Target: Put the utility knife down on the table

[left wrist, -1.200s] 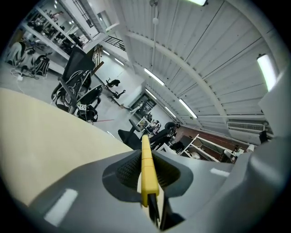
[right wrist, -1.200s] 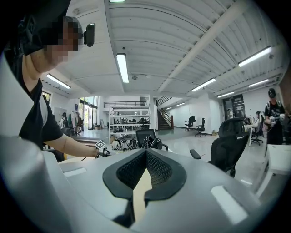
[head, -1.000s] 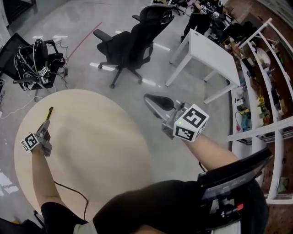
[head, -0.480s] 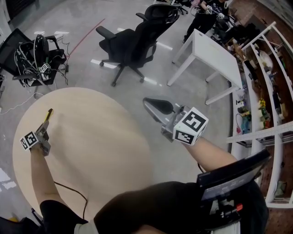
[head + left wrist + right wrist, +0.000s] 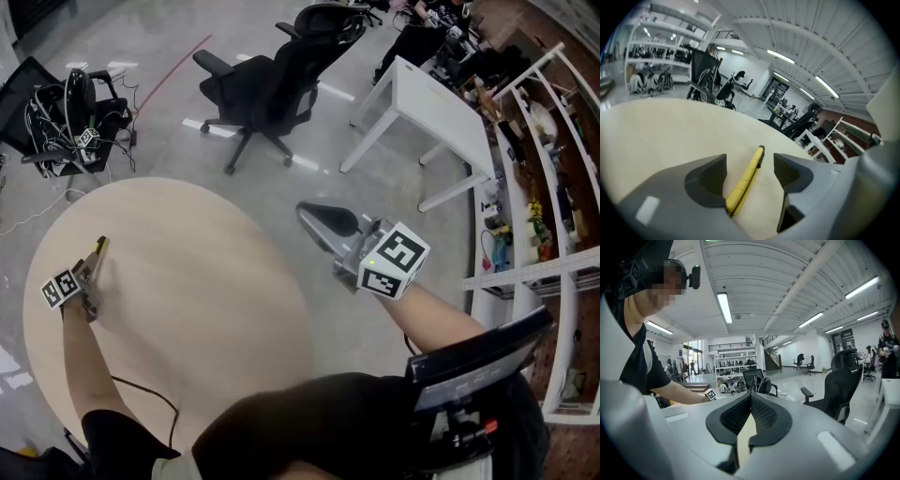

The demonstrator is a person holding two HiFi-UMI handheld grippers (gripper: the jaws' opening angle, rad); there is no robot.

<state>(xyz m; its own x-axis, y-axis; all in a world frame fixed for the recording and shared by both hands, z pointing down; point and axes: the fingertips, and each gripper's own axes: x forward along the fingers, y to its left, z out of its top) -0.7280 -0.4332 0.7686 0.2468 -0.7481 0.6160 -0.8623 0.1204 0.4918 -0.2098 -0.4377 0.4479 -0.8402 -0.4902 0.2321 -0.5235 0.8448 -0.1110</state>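
Observation:
The utility knife (image 5: pixel 97 249), slim, yellow and black, lies on the round pale wooden table (image 5: pixel 187 281) near its left edge. My left gripper (image 5: pixel 91 265) is low over the table, and its jaws are opening. In the left gripper view the knife (image 5: pixel 746 180) runs lengthwise between the two dark pads, with a clear gap to the right pad (image 5: pixel 790 173) and its near end close by the left one. My right gripper (image 5: pixel 319 220) hovers off the table's right edge, above the floor. In the right gripper view the right gripper (image 5: pixel 750 401) is shut with nothing in it.
A black office chair (image 5: pixel 281 75) stands beyond the table. A white desk (image 5: pixel 431 103) is at the back right, with shelving (image 5: pixel 544 187) along the right wall. A black cart of cables (image 5: pixel 70 127) sits to the far left. A black cable (image 5: pixel 155 398) lies on the table near me.
My left gripper has sunk toward the tabletop with the knife, and its jaws have parted from it. My right gripper has stayed where it was.

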